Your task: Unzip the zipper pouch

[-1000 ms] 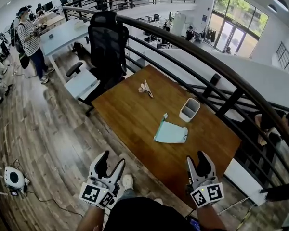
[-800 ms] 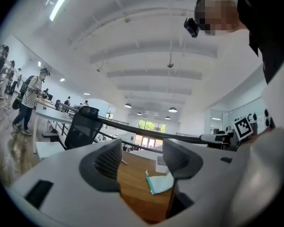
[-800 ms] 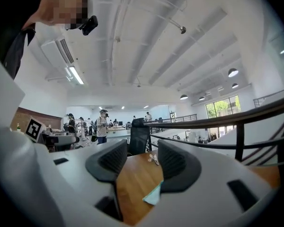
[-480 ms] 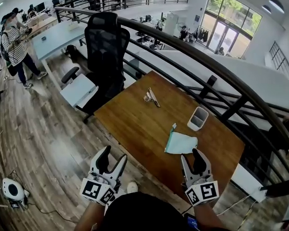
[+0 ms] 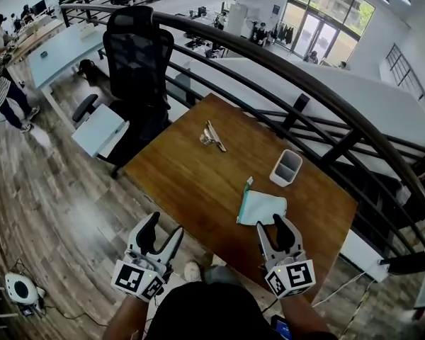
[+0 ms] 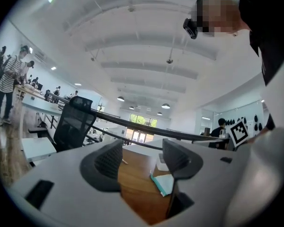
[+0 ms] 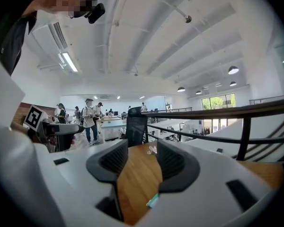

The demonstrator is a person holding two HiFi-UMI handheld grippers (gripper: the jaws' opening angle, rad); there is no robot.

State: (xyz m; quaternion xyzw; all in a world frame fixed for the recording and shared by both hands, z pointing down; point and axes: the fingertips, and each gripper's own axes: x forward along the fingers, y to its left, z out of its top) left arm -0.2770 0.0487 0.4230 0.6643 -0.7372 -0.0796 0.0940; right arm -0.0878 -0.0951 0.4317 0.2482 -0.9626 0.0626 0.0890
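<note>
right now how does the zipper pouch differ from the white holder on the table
The zipper pouch is pale teal and lies flat; the white holder stands upright with its top open. The pouch looks soft and thin, the holder boxy and rigid. The pouch sits nearer the front edge of the wooden table, the holder farther back. Both rest on that table.

I can read no words, brands or numbers anywhere. The only signs are the black-and-white square markers [image 5: 132,278] on the cubes of my left gripper [image 5: 163,229] and right gripper [image 5: 273,227]. They carry block patterns, not letters or digits.
</note>
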